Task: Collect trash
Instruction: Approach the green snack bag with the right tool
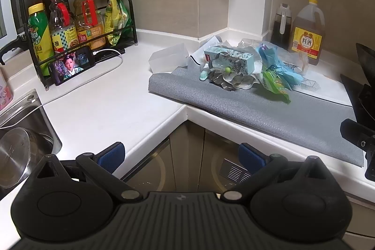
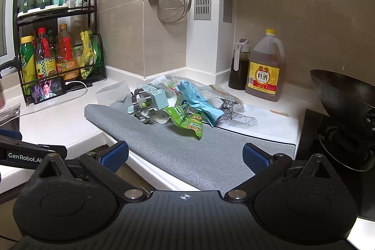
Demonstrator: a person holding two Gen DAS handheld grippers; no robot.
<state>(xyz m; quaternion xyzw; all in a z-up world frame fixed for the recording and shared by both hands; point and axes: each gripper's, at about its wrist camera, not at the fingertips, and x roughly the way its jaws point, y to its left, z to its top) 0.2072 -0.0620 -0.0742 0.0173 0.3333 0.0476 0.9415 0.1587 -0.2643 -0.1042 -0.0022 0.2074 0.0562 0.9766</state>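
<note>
Wok (image 2: 346, 97) right of the grey mat (image 2: 187, 151): cut by frame edge. Trash pile (image 2: 178, 104) on mat: lower pieces buried. Pot (image 1: 16, 156) far left of mat: cropped.

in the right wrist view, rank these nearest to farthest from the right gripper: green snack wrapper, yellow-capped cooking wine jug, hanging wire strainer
1. green snack wrapper, on the grey mat just ahead of the right gripper.
2. yellow-capped cooking wine jug, back right on the counter by the wall.
3. hanging wire strainer, up on the wall behind the pile.
</note>
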